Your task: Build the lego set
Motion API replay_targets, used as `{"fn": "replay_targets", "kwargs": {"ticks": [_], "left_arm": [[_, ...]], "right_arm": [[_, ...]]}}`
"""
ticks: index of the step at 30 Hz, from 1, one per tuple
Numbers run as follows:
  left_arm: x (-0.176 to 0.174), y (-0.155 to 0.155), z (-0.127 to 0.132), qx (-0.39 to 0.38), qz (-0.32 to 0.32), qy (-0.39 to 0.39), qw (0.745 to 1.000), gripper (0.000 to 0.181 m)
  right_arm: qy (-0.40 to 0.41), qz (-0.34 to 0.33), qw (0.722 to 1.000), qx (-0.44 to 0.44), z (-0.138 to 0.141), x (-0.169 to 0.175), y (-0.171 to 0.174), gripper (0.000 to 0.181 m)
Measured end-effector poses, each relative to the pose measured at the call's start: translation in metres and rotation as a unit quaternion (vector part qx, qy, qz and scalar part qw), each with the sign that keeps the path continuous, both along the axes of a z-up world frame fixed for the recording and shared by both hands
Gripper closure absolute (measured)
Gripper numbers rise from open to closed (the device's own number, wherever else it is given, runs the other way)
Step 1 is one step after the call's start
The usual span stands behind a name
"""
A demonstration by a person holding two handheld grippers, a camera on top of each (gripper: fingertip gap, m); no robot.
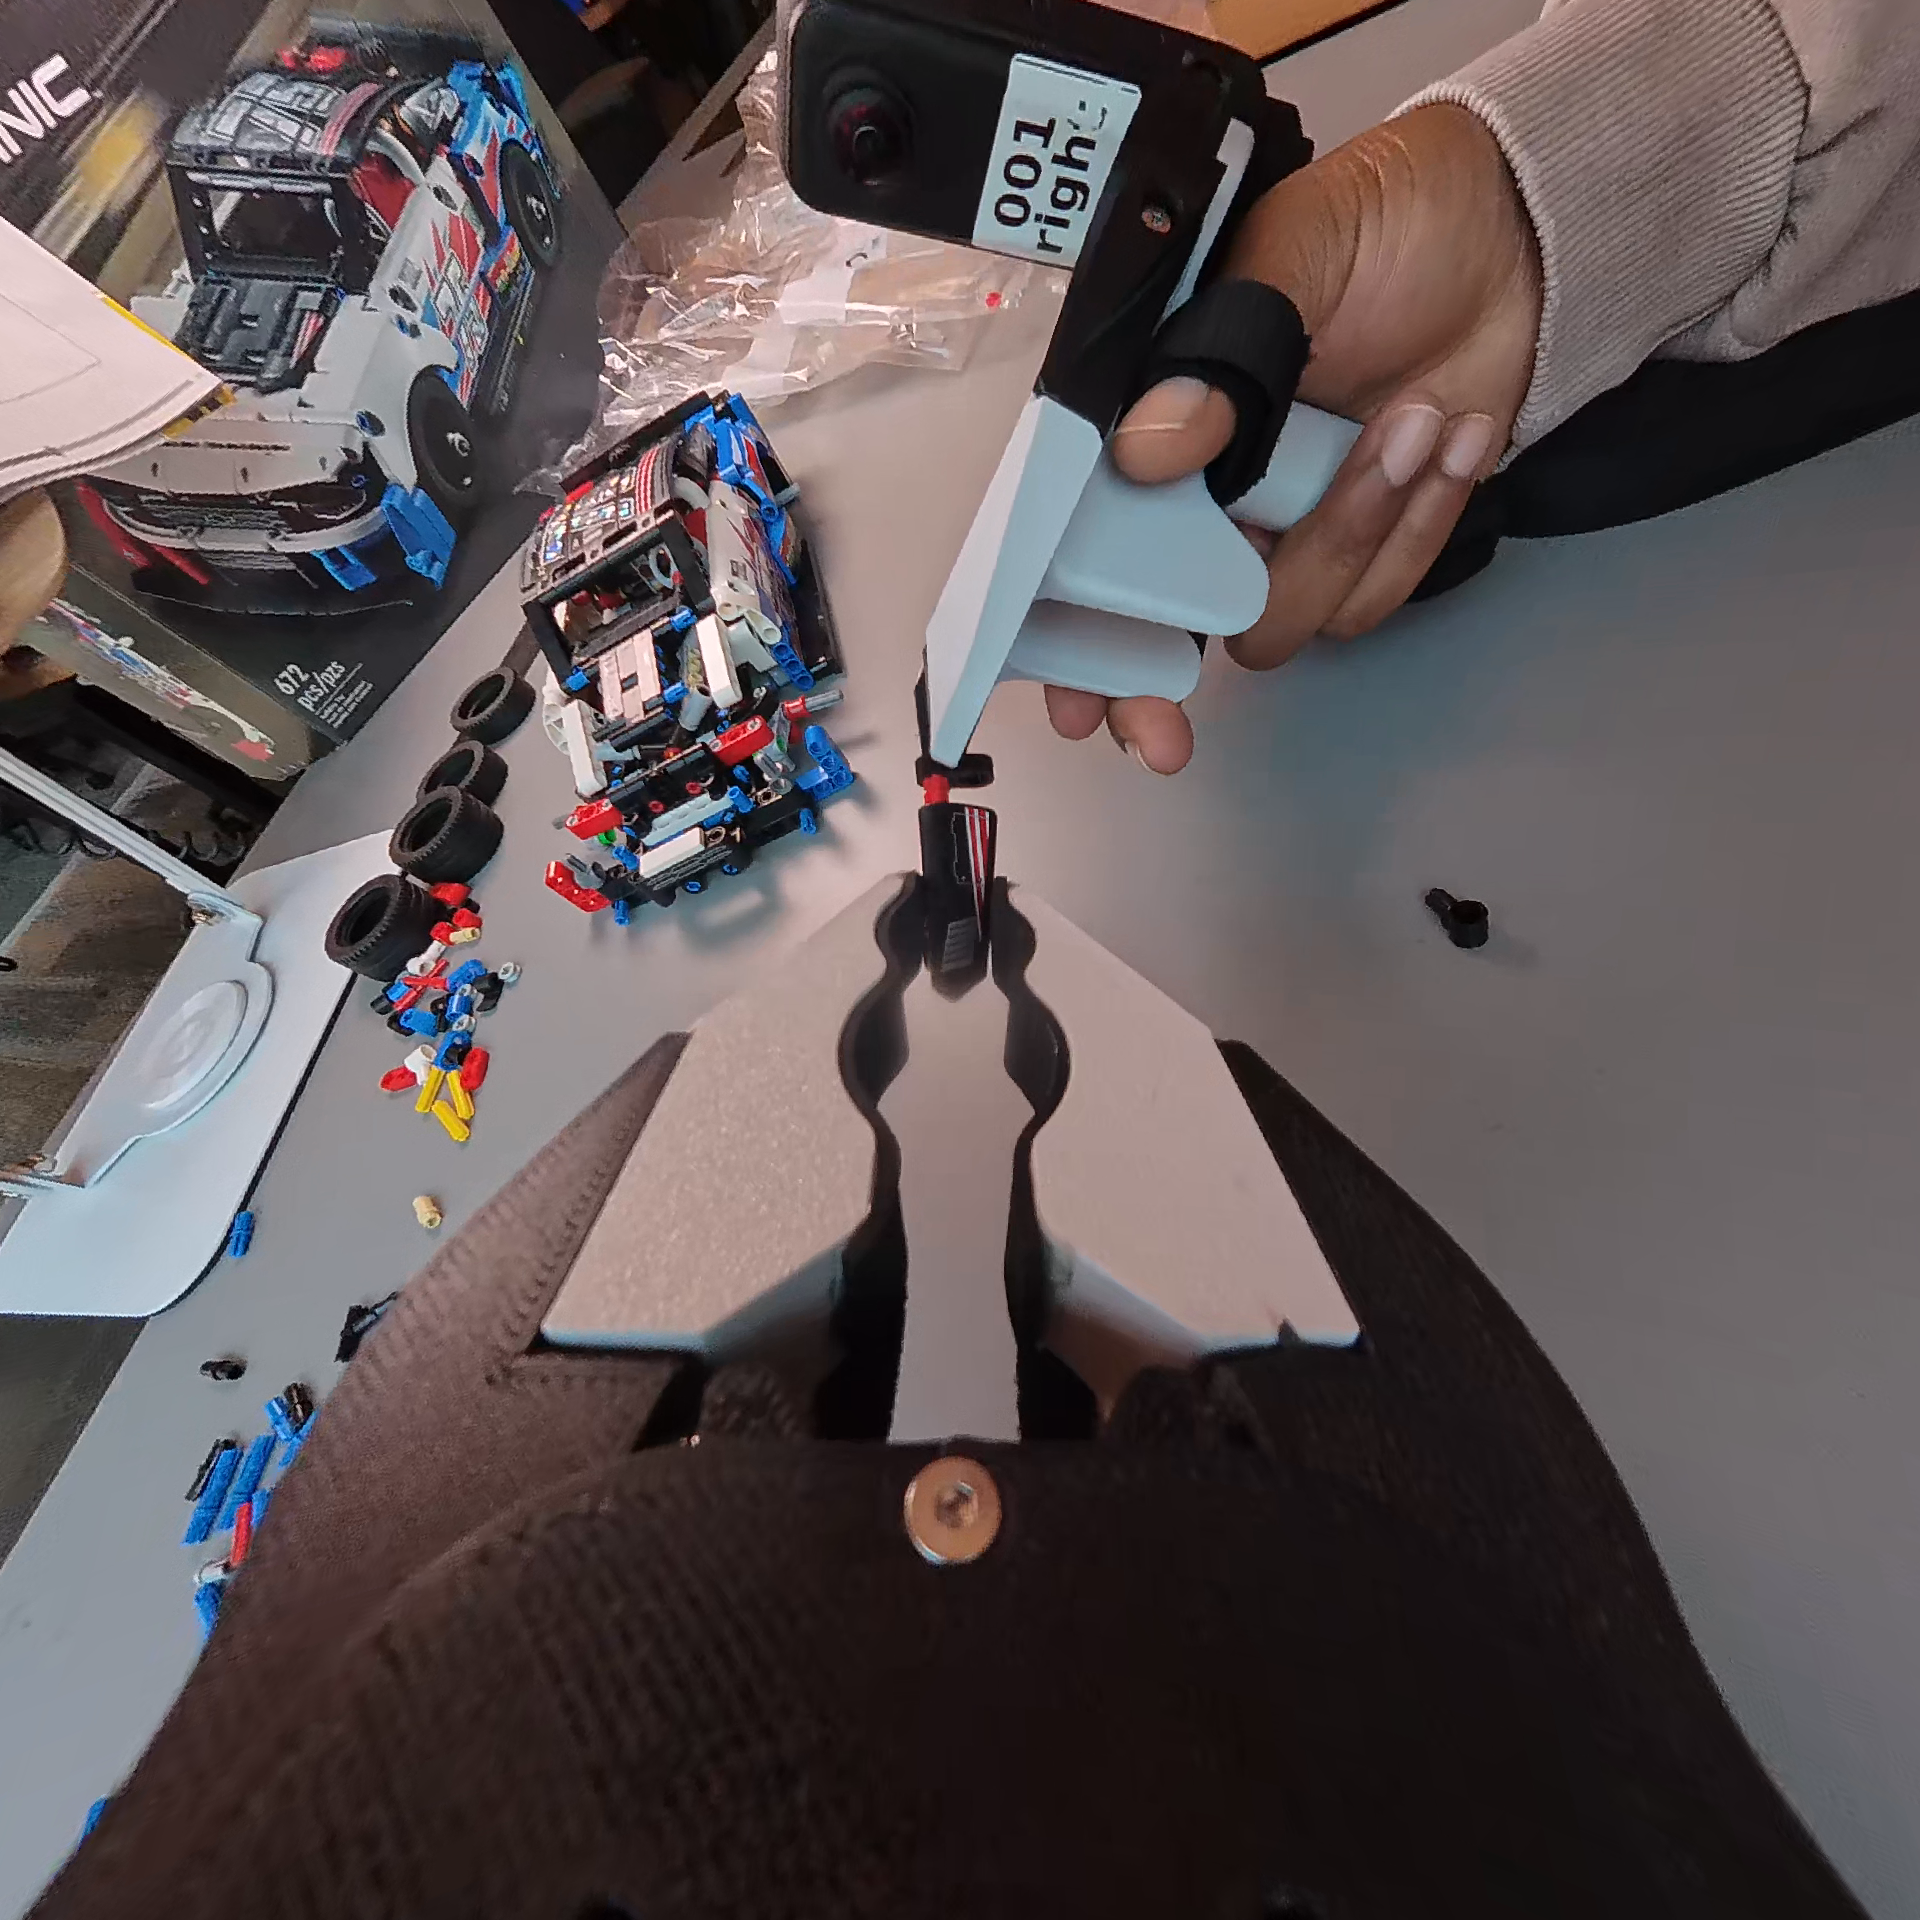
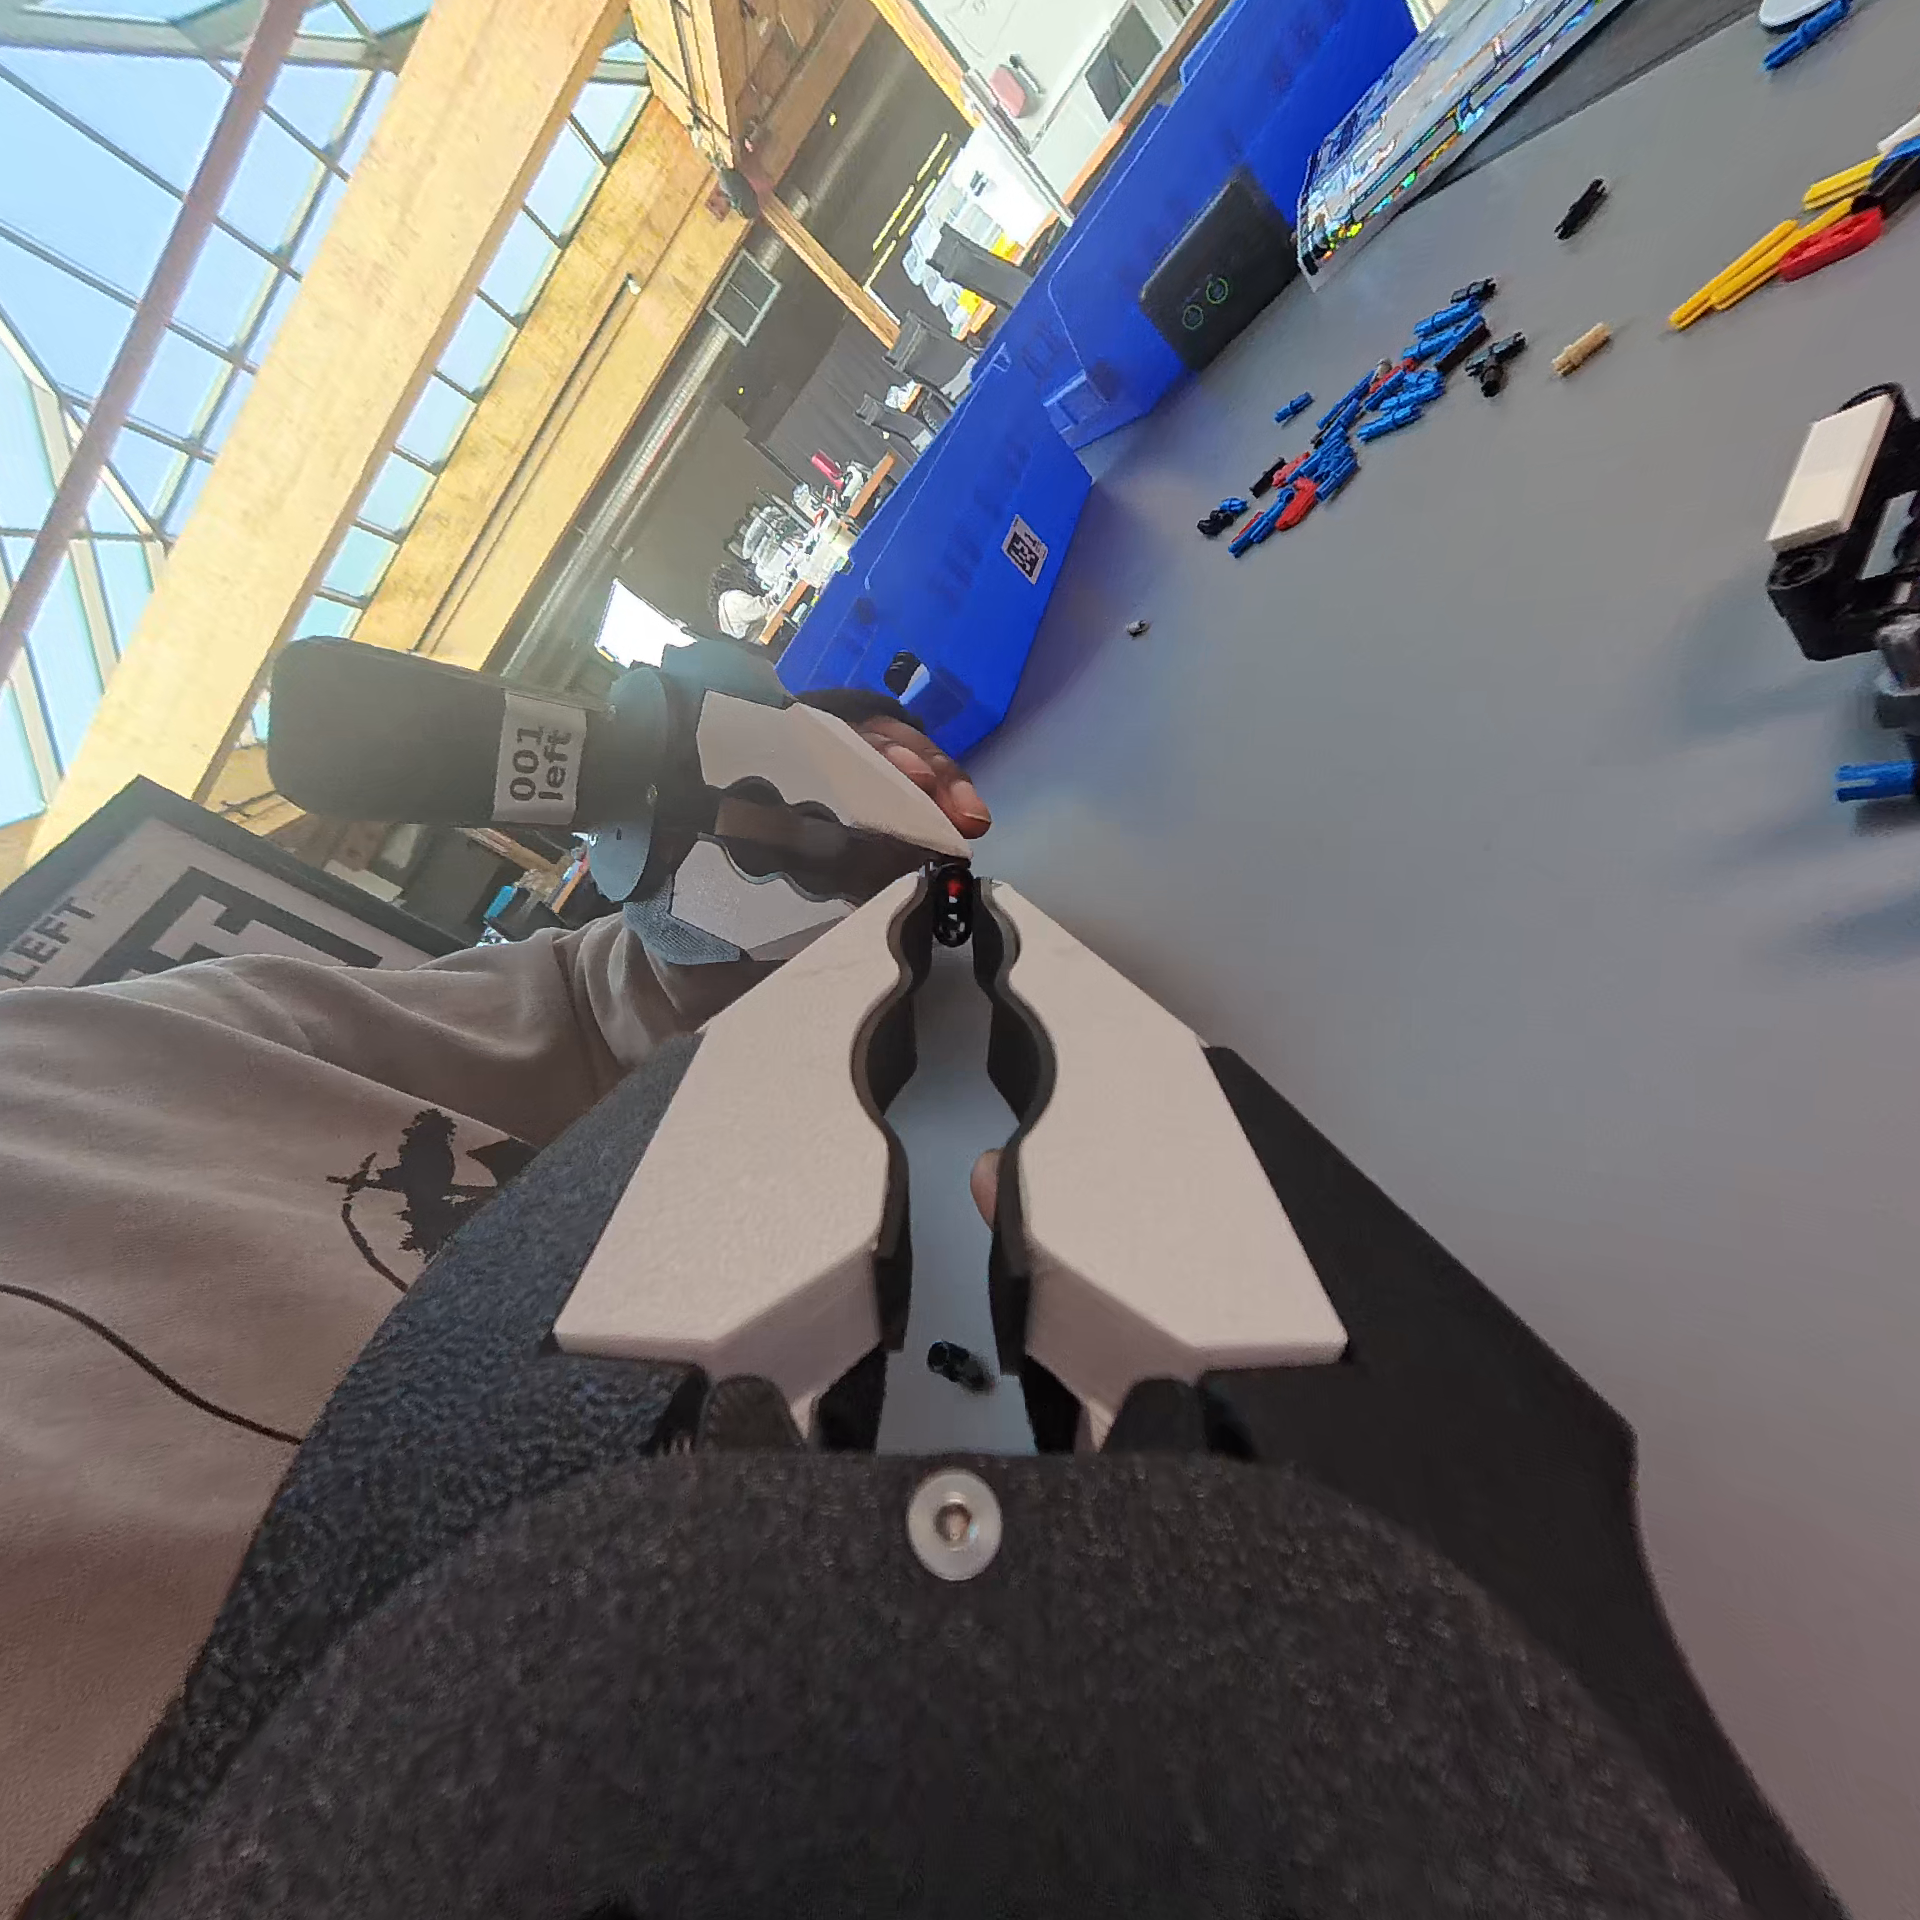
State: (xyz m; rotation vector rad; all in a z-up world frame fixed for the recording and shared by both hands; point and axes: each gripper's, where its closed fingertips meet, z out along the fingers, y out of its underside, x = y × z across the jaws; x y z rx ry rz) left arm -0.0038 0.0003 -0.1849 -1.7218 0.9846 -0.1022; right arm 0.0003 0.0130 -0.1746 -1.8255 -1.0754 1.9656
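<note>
Black panel piece (image 1: 958, 883) with red and white stripes sits mid-frame in the left view, pinched at its lower end by the left gripper (image 1: 954, 914), fingers closed on it. Right gripper (image 1: 951, 764) comes down from the upper right, tips closed on a small black-and-red connector (image 1: 951, 774) just above the panel; whether the two pieces touch is hard to tell. A hand (image 1: 1382, 416) wraps the right gripper's handle, with the sleeve cut off at the frame edge. In the right view the connector (image 2: 953, 904) is tiny and dark between the fingers. Half-built car (image 1: 675, 665) stands on the grey desk (image 1: 1558, 1143) left of centre, with four tyres (image 1: 436, 831) and loose small pieces (image 1: 442, 1029) nearby. Set box (image 1: 291, 343) at upper left.
</note>
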Motion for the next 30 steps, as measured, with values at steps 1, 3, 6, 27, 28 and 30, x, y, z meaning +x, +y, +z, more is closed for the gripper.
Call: {"fn": "replay_targets", "kwargs": {"ticks": [1, 3, 6, 27, 28, 30], "left_arm": [[0.001, 0.000, 0.001, 0.006, 0.002, -0.001, 1.000, 0.171], [0.003, 0.001, 0.005, 0.020, 0.004, -0.005, 1.000, 0.171], [0.004, 0.000, 0.009, 0.028, 0.002, -0.009, 1.000, 0.171], [0.006, -0.002, 0.014, 0.076, -0.002, 0.006, 0.997, 0.171], [0.006, -0.002, 0.015, 0.076, -0.002, 0.005, 0.997, 0.171], [0.006, -0.002, 0.014, 0.077, -0.001, 0.007, 0.997, 0.172]], "right_arm": [[-0.003, -0.006, 1.000, 0.007, -0.001, 0.000, 0.001, 0.176], [-0.002, -0.011, 1.000, 0.005, 0.000, 0.001, 0.002, 0.176], [0.015, -0.003, 1.000, -0.023, 0.005, 0.004, 0.002, 0.176], [0.038, 0.002, 0.999, -0.023, 0.013, 0.006, -0.004, 0.176], [0.040, 0.002, 0.999, -0.026, 0.013, 0.006, -0.004, 0.176], [0.039, 0.002, 0.999, -0.023, 0.013, 0.006, -0.004, 0.176]]}}
